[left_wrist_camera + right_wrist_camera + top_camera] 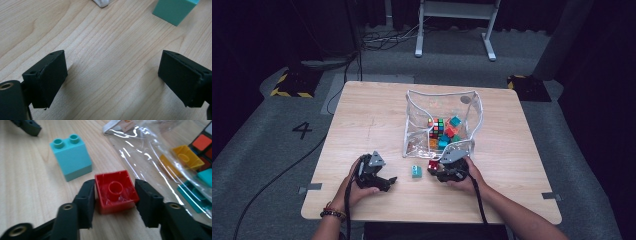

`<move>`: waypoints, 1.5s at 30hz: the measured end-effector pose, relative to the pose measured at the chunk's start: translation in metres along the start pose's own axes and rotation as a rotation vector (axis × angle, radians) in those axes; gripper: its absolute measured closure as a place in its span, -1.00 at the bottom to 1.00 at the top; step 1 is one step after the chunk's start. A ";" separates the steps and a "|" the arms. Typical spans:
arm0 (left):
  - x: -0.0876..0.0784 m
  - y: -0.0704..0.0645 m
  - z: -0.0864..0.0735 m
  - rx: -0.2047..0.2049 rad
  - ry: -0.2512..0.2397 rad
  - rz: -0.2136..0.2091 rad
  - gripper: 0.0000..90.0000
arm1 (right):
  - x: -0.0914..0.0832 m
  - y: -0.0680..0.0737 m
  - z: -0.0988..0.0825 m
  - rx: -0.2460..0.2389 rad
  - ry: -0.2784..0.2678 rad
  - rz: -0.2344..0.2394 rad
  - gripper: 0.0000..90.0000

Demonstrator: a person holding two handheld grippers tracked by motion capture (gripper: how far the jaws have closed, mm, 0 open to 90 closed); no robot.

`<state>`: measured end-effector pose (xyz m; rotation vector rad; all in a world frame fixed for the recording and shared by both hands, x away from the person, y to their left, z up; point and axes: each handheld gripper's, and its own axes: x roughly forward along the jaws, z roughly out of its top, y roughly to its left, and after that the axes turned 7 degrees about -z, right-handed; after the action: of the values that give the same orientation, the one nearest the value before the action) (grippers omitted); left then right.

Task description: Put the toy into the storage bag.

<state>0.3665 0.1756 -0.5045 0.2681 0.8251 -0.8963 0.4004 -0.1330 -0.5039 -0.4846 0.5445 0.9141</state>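
Red plastic is sitting between the jaws of the right gripper [115, 192]: a red building block [115, 191], upside down on the tabletop [32, 195] just beside the clear zip bag [439, 122], and the pads are touching both its sides. The left gripper [112, 77] is waiting with jaws wide and empty near the teal block [71, 158]. If the pads are holding only the thin hollow walls, the block is maybe slipping or tilting when lifted, or catching the bag edge.

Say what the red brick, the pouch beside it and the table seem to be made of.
Red brick: looks like hard glossy plastic, with moulded hollow and sharp highlights.
Pouch: apparently soft clear plastic film; it creases, glints and shows the toys inside.
Table: wood-look matt top with pale grain lines; solid wood or laminate is unclear.
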 end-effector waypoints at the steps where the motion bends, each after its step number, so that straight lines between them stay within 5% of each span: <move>1: 0.000 0.000 0.000 -0.002 -0.002 0.000 -0.80 | -0.001 0.000 -0.001 -0.003 0.003 0.010 0.27; 10: 0.000 0.000 0.000 0.000 0.000 0.000 -0.80 | -0.013 -0.002 -0.007 -0.003 0.018 0.077 0.32; 19: 0.000 0.000 0.000 0.001 0.000 0.000 -0.80 | -0.050 -0.009 -0.025 -0.027 -0.002 0.117 0.32; 34: 0.000 0.000 0.000 0.000 0.000 0.000 -0.80 | -0.114 -0.045 -0.060 0.031 -0.029 0.050 0.32; 45: 0.000 0.000 0.000 0.000 0.001 -0.001 -0.80 | -0.154 -0.081 -0.068 0.097 -0.058 -0.030 0.32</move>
<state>0.3665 0.1756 -0.5044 0.2682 0.8257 -0.8968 0.3765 -0.3087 -0.4464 -0.3771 0.5251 0.8661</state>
